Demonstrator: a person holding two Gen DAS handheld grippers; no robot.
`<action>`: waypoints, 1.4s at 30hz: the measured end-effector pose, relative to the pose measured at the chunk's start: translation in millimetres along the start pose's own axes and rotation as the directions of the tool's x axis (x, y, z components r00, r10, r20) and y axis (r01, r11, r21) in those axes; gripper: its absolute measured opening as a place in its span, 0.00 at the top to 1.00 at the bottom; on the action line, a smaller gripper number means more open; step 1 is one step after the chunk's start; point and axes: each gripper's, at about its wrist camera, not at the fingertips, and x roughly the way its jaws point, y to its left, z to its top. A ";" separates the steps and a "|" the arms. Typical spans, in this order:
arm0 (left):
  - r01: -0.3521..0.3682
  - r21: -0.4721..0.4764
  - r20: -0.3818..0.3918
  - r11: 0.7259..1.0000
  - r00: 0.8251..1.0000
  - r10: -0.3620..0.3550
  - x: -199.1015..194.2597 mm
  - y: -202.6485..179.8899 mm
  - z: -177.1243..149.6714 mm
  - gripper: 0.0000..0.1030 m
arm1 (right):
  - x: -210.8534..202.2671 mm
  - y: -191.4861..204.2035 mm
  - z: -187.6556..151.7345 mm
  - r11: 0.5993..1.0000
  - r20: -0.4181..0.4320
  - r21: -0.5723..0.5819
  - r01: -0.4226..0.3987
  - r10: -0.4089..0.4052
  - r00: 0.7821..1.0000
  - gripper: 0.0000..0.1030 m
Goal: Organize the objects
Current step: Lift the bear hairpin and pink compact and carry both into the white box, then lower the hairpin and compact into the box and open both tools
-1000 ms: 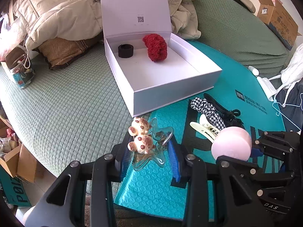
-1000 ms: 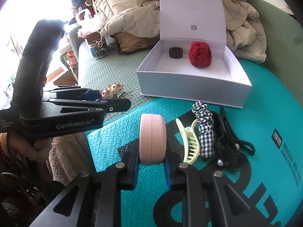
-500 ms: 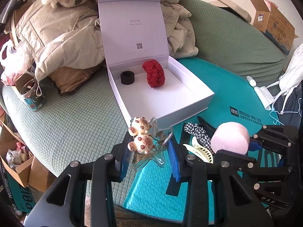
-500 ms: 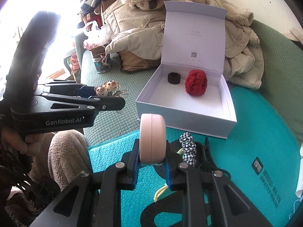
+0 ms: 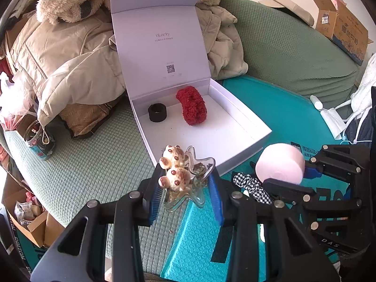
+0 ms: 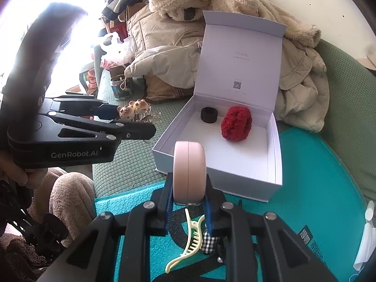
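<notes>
The raised lid of the white gift box [image 5: 178, 47] carries small grey lettering that reads roughly "ULucky", a line of smaller characters below it that cannot be read, and a QR code lower down. The side of the left gripper [image 6: 131, 117], seen from the right wrist view, is marked "GenRobot.AI". Beyond the right gripper [image 6: 189, 202] the teal bubble mat [image 6: 317, 176] bears white Chinese characters, too small and cut off to read. The cardboard carton [image 5: 340, 23], far ahead and to the right of the left gripper, has blue print that is illegible.

The left gripper's blue pads are clamped on a clear star-shaped hair clip [image 5: 188, 178] topped with two small spotted bear figures; its lower end is partly hidden between the pads. The right gripper is clamped narrowly on a pink round case [image 6: 189, 171], held on edge; its bottom edge is hidden by the fingers. Beneath and just behind the right fingers lie a cream claw clip [image 6: 188, 242] and a black-and-white checked scrunchie [image 6: 209, 242], mostly covered.

The box sits open ahead of both grippers, just beyond their tips, holding a black ring-shaped band [image 5: 157, 112] and a red fluffy scrunchie [image 5: 192, 105] near its back wall.
</notes>
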 end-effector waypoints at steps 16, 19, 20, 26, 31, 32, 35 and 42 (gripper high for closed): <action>-0.006 0.021 -0.042 1.000 0.999 0.007 65.5 14.9 33.8 0.67 | 51.1 -45.8 26.6 1.000 -0.028 0.031 0.002 -0.001 1.000 0.80; -0.008 0.029 -0.055 1.000 0.998 0.009 80.5 19.0 39.4 0.67 | 61.3 -53.6 30.3 0.999 -0.032 0.040 0.004 -0.002 0.999 0.80; -0.010 0.033 -0.058 0.999 0.998 0.012 85.2 20.3 41.2 0.67 | 65.1 -56.4 31.5 0.999 -0.035 0.045 0.005 -0.003 0.999 0.80; -0.011 0.053 -0.068 0.999 0.998 0.014 112.0 28.6 50.3 0.67 | 88.0 -72.4 38.9 0.998 -0.052 0.067 0.020 -0.016 0.999 0.80; -0.010 0.056 -0.062 0.998 0.998 0.013 130.5 38.1 57.7 0.67 | 105.4 -84.8 46.6 0.997 -0.060 0.075 0.034 -0.030 0.998 0.80; -0.011 0.057 -0.058 0.998 0.998 0.014 133.5 39.7 59.3 0.67 | 108.5 -87.6 48.2 0.996 -0.061 0.078 0.038 -0.033 0.998 0.80; -0.001 0.058 -0.049 0.998 0.999 0.003 143.2 45.4 65.2 0.67 | 118.3 -95.3 53.6 0.995 -0.064 0.085 0.050 -0.044 0.997 0.80; -0.013 0.112 -0.019 0.994 1.000 0.015 161.6 51.3 84.7 0.67 | 140.4 -112.4 67.3 0.991 -0.088 0.089 0.099 -0.092 0.992 0.80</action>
